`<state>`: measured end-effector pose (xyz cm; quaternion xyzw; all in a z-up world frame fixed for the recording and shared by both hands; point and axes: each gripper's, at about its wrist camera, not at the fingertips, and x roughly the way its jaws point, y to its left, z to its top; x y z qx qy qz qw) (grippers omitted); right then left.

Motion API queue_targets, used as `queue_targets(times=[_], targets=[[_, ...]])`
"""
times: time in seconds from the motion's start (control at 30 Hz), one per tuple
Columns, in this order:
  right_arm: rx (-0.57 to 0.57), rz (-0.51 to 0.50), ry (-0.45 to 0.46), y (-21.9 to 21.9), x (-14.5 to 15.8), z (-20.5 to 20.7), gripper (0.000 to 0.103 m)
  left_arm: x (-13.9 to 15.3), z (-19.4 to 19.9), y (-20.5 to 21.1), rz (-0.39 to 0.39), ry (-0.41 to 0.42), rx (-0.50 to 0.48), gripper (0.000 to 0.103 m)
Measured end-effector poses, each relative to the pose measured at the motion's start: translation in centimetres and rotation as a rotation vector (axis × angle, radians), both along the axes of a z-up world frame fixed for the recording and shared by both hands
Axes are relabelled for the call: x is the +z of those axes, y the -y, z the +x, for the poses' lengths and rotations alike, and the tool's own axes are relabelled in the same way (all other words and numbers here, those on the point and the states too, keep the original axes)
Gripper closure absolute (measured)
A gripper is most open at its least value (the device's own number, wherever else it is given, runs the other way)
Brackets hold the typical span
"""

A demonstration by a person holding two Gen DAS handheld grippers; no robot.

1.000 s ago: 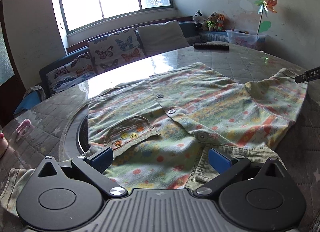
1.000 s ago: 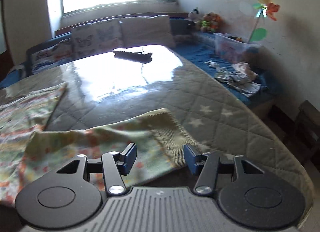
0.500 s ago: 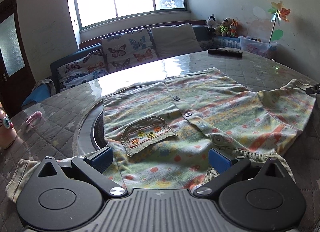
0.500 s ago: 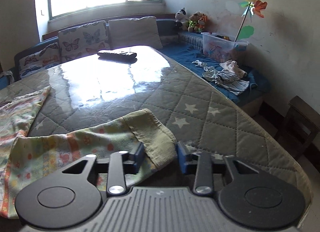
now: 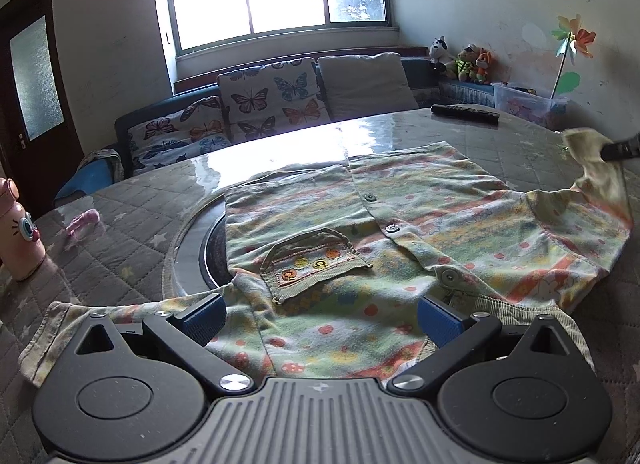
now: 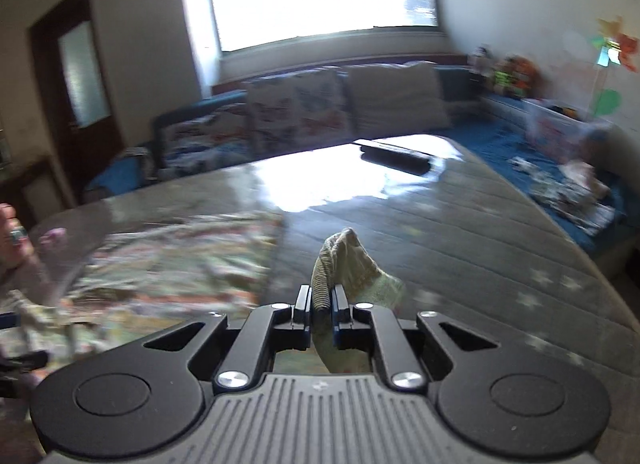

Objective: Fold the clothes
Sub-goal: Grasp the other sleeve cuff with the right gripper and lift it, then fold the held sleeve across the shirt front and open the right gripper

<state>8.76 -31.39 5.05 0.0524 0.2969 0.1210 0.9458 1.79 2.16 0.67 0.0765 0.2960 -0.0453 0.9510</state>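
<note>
A child's patterned button shirt [image 5: 400, 232] with a small chest pocket [image 5: 312, 264] lies spread on the quilted table. My left gripper [image 5: 320, 314] is open, low over the shirt's near part, holding nothing. My right gripper [image 6: 320, 300] is shut on the ribbed cuff of the right sleeve [image 6: 344, 260] and holds it lifted above the table. In the left wrist view the lifted sleeve [image 5: 596, 167] hangs from the right gripper's tip [image 5: 620, 149] at the far right. The rest of the shirt [image 6: 160, 264] is blurred in the right wrist view.
A black remote [image 5: 466, 113] lies at the table's far side. A pink bottle [image 5: 16, 232] and a small pink object [image 5: 82, 219] stand at the left. A round inset [image 5: 200, 248] sits under the shirt. A sofa with cushions [image 5: 276, 99] runs behind the table.
My right gripper closed on the sleeve cuff and lifted it, swinging left. The left gripper drew back slightly and stays open.
</note>
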Motion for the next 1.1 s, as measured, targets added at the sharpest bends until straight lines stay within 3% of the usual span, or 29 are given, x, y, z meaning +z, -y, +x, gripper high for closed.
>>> queue_targets(times=[0.27, 0.5, 0.6, 0.7, 0.83, 0.93, 1.1], targets=[[0.301, 0.073, 0.015, -9.3, 3.3, 0.9, 0.095, -0.2, -0.7, -0.8, -0.023, 0.003, 0.015, 0.000], [0.458, 0.086, 0.029, -16.0, 4.1, 1.1, 0.094, -0.3, -1.0, -1.3, -0.043, 0.007, 0.028, 0.000], [0.521, 0.091, 0.034, -18.7, 4.5, 1.1, 0.086, -0.4, -0.9, -1.4, -0.047, 0.002, 0.031, 0.000], [0.529, 0.081, 0.034, -18.6, 4.3, 1.0, 0.083, -0.5, -0.9, -1.5, -0.045, 0.001, 0.031, 0.000], [0.476, 0.010, 0.004, -16.5, 2.8, 0.9, 0.068, -0.5, -0.7, -1.8, -0.046, 0.003, 0.037, 0.000], [0.409, -0.090, -0.052, -14.4, 0.4, 0.8, 0.061, -0.5, -0.4, -1.8, -0.048, 0.000, 0.041, 0.000], [0.355, -0.164, -0.115, -12.0, -2.9, 0.3, 0.054, -0.6, 0.2, -1.4, -0.042, -0.005, 0.037, 0.000]])
